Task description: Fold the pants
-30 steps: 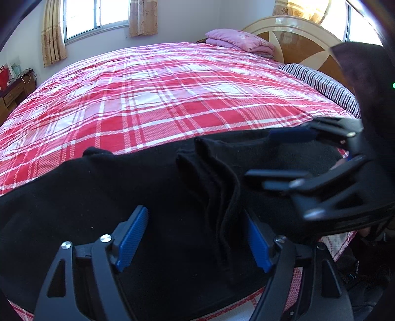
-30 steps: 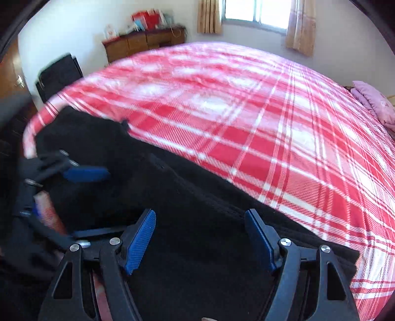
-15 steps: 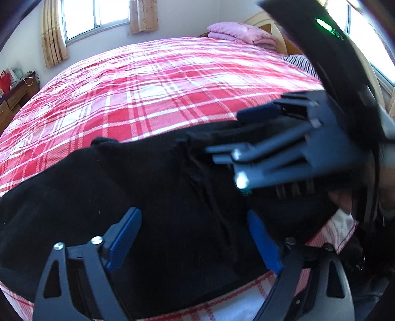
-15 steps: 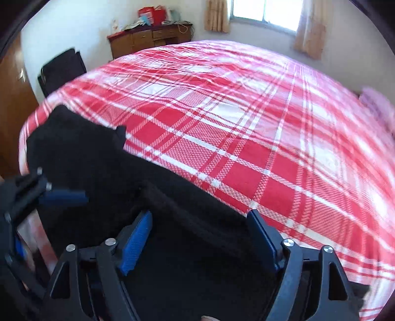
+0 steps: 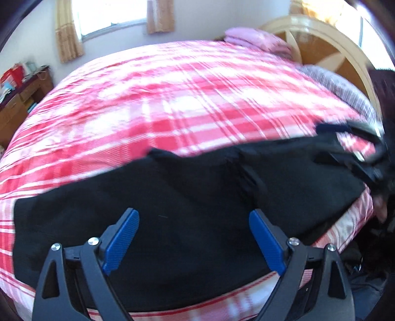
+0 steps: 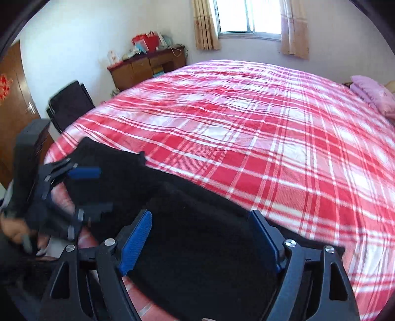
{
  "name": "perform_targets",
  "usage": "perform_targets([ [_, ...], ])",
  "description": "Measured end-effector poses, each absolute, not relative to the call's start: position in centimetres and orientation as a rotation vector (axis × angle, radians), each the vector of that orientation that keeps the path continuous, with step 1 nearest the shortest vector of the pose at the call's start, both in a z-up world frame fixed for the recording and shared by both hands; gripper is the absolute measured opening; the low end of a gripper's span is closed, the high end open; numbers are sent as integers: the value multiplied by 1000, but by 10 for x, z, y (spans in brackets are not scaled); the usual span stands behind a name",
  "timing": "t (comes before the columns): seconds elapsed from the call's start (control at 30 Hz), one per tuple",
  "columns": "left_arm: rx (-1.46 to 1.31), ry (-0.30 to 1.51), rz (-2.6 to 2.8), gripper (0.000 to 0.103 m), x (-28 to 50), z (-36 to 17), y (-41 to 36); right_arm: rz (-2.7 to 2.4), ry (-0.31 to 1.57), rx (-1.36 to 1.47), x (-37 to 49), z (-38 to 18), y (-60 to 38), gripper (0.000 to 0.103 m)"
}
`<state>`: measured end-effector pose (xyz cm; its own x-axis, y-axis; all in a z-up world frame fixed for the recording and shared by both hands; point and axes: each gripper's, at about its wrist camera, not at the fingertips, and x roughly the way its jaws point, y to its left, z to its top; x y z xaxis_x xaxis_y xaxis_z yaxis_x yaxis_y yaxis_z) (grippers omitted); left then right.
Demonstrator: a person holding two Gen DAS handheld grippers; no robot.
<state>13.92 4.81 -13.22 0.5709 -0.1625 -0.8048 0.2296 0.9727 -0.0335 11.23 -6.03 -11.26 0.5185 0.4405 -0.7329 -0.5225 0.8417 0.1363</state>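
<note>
Black pants (image 5: pixel 192 210) lie flat along the near edge of the bed (image 5: pixel 187 103), stretched from left to right, on the red and white checked cover. In the left wrist view their left end reaches almost to the left side of the bed, and a small corner of cloth stands up on the far edge near the middle. To the right of the middle there is a thicker fold with ridges.

I hold my left gripper (image 5: pixel 193 240) above the left half of the pants. Its jaws are spread wide and have just been opening; the blue pads (image 5: pixel 122 239) touch nothing, and only the flat cloth shows below the gap. In the right wrist view this gripper (image 6: pixel 92 190) is seen at the left, blurred, with my hand (image 6: pixel 14 228) on its handle.

My right gripper (image 6: pixel 200 243) is over the right end of the pants (image 6: pixel 197 234). Its jaws are also spread and have just been opening, with no cloth pinched between them. In the left wrist view it (image 5: pixel 345 145) shows at the right edge, blurred, over the far right part of the pants.

Farther away, a wooden cabinet (image 6: pixel 148 66) stands by the wall beyond the bed, a window (image 6: pixel 249 17) with curtains is above, and pink folded bedding (image 6: pixel 372 96) lies at the head of the bed, on the right.
</note>
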Motion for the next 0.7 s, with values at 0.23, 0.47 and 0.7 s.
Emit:
perform_targets([
  [0.23, 107, 892, 32, 94, 137, -125, 137, 565, 835, -100, 83, -121, -75, 82],
  [0.47, 69, 864, 226, 94, 139, -134, 207, 532, 852, -77, 82, -141, -85, 82],
  [0.7, -54, 908, 241, 94, 146, -169, 242, 521, 856, -60, 84, -149, -87, 82],
])
